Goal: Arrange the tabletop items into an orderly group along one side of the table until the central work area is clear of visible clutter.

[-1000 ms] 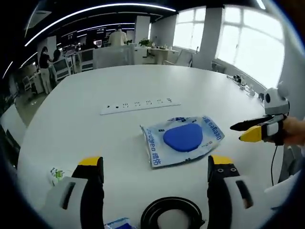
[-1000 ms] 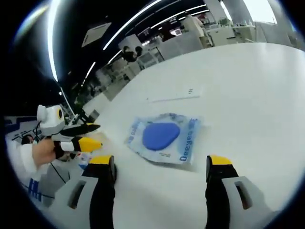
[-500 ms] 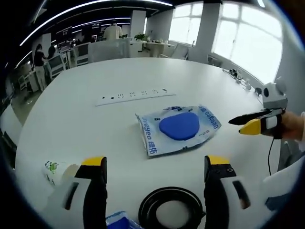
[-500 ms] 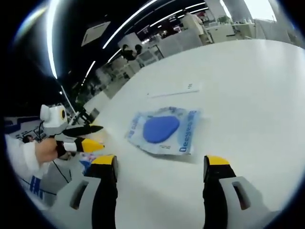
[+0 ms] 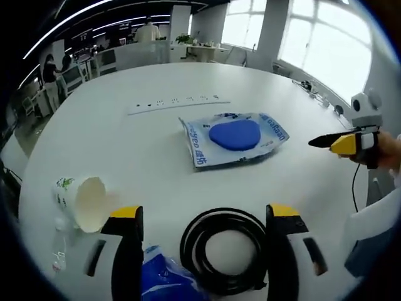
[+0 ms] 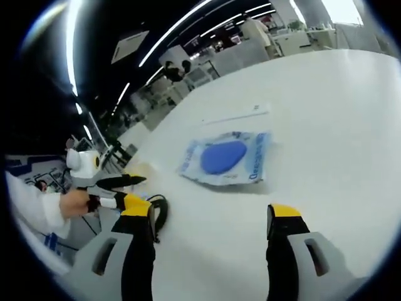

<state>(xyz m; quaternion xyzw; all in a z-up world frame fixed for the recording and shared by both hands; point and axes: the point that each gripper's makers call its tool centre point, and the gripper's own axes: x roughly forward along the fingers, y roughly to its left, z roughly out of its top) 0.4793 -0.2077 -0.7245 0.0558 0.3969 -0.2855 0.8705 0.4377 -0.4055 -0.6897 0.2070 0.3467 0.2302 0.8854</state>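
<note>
Both views have shifted since a second ago: in the left gripper view the black cable coil [image 5: 224,249] and the paper cup [image 5: 84,202] now show far more fully at the bottom of the frame, and a blue crinkled wrapper [image 5: 161,279] has come in beside the left jaw, which points to a camera move. The left tool [image 5: 199,219] stands wide, its yellow-tipped jaws rising at the bottom of the frame on either side of the coil and holding nothing. The cup lies tipped on its side at the lower left, mouth towards the camera. Above the coil, in the middle of the frame, a blue-and-white packet [image 5: 235,137] lies flat on the white surface [image 5: 125,150], and a white power strip [image 5: 178,104] lies just beyond it. The right tool [image 6: 208,216] is also wide and empty; in the left gripper view it enters at the right edge, held in a hand [image 5: 390,154]. In the right gripper view the packet sits at frame centre, the strip above it.
</note>
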